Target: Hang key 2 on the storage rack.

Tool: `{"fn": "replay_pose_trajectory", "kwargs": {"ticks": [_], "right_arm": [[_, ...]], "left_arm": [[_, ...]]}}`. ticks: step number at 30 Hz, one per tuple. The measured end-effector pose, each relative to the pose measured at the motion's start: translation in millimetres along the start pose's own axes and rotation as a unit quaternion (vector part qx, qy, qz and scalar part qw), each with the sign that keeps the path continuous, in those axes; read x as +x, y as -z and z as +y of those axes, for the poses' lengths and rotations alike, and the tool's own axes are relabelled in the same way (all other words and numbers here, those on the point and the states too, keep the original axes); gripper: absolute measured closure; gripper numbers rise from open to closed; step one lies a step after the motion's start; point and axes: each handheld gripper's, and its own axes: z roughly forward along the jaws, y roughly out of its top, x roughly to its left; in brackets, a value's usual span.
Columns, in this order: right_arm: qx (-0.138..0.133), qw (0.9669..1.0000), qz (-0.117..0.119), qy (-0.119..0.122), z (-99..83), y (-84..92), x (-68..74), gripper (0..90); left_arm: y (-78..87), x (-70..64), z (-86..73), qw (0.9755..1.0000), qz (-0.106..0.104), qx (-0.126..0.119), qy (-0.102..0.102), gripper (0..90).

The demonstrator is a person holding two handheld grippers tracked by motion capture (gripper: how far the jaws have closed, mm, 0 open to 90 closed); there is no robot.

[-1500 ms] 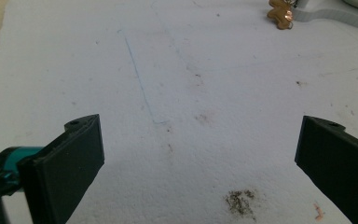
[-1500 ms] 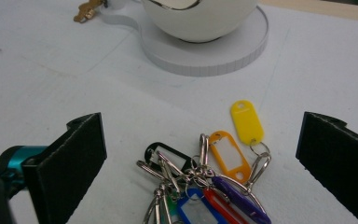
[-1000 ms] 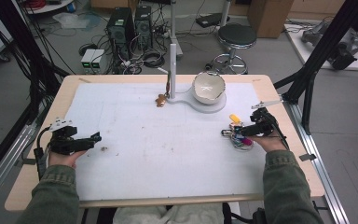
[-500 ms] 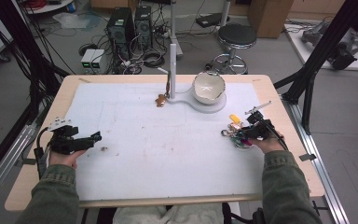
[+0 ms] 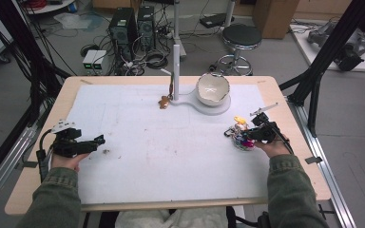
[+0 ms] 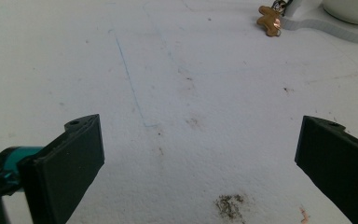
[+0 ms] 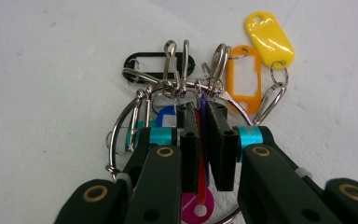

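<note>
A bunch of key tags on a metal ring [image 5: 237, 135] lies at the right of the white mat. My right gripper [image 5: 245, 136] is down on it. In the right gripper view the right gripper [image 7: 200, 112] is shut on a thin red tag [image 7: 199, 154], with a purple tag pinched beside it. Yellow [image 7: 269, 32], orange [image 7: 244, 77] and black [image 7: 144, 63] tags fan out past the jaws, and a magenta tag [image 7: 196, 207] lies under them. My left gripper [image 5: 99, 140] rests at the left of the mat; in its own view the left gripper [image 6: 198, 140] is open over bare mat.
A white stand [image 5: 195, 102] with an upright post [image 5: 176, 57] is at the back centre and carries a white bowl [image 5: 213, 88]. A brown gingerbread-man charm [image 5: 163, 101] hangs at its base, also the charm [image 6: 269, 19] far ahead of the left jaws. A dark smudge [image 6: 229, 205] marks the mat.
My right hand and gripper have shifted a little toward the near edge over the key bunch. The left gripper has stayed put.
</note>
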Motion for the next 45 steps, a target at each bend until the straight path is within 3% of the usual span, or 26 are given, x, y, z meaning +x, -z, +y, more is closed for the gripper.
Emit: {"fn": "replay_pose_trajectory", "kwargs": {"ticks": [6, 10, 19, 29, 38, 45], "right_arm": [[-0.015, 0.9998, 0.014, -0.006, -1.5, 8.1, 0.6, 84.5], [-0.046, 0.9981, 0.025, -0.035, -3.7, 15.0, -1.0, 84.6], [-0.079, 0.9940, 0.044, -0.061, -6.8, 25.8, -8.2, 84.7], [-0.102, 0.9913, 0.049, -0.067, -4.5, 37.9, -2.7, 84.8], [-0.125, 0.9863, 0.051, -0.095, 2.3, 54.7, 0.6, 85.4], [-0.128, 0.9874, 0.049, -0.079, 14.9, 66.5, 9.1, 85.5]], "left_arm": [[-1.8, -0.4, -0.2, 1.0000, 0.003, 0.003, -0.004, 1.7], [-1.3, -0.1, -0.2, 1.0000, 0.004, 0.002, -0.003, 1.7], [-3.5, -3.7, -1.8, 0.9998, 0.003, 0.013, -0.015, 1.7], [-3.1, -4.1, -2.8, 0.9998, -0.001, 0.013, -0.017, 1.7], [-2.0, -2.7, -2.3, 0.9999, -0.004, 0.008, -0.012, 1.7], [-1.2, -1.1, -2.1, 0.9999, -0.005, 0.008, -0.010, 1.7]]}}
